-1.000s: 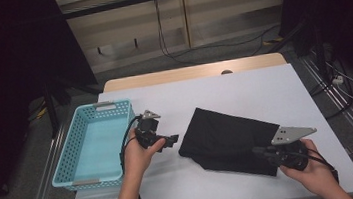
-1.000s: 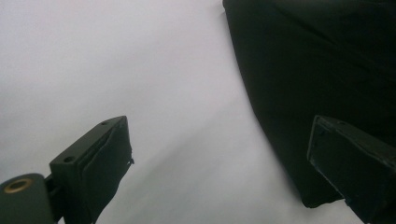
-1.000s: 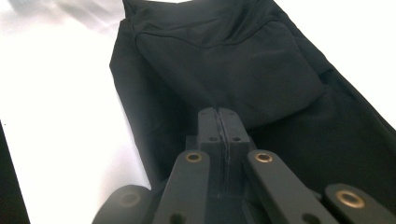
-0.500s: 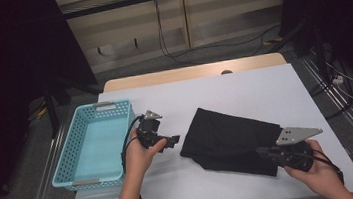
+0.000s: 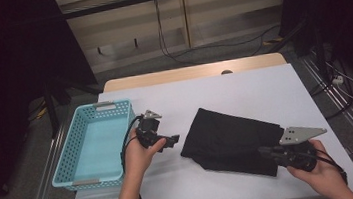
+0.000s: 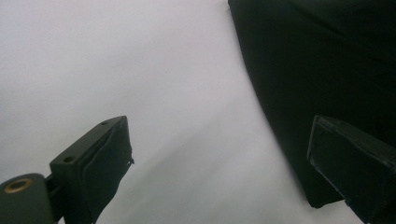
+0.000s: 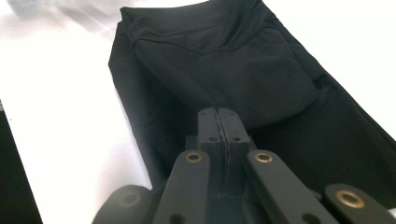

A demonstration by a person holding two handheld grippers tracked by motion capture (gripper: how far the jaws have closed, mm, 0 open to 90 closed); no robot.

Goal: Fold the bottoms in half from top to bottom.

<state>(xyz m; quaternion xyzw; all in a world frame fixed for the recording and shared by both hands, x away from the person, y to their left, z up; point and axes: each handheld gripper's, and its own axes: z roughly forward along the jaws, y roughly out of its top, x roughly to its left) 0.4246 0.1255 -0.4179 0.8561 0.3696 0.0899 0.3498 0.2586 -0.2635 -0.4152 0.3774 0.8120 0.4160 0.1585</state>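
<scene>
While the black cloth (image 5: 234, 140) lies folded on the white worktop (image 5: 243, 87), I hold my right tool (image 5: 267, 150) pinched tight at its near edge. My left tool (image 5: 173, 141) gapes wide beside it, holding nothing.

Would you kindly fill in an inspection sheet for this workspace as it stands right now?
Surface: white table, bare around the items.
Job's things: folded black cloth lying flat right of centre; empty light-blue basket at the left edge.
Clutter: nothing seen.
Grippers: left gripper jaws open, over bare table just short of the cloth's near corner; right gripper jaws pressed together at the cloth's right end, whether fabric is pinched between them cannot be told.
Cables: black cable trailing from the left gripper beside the basket; loose cables on the floor beyond the table.
Surroundings: dark curtains to both sides, pale cabinet behind.
</scene>
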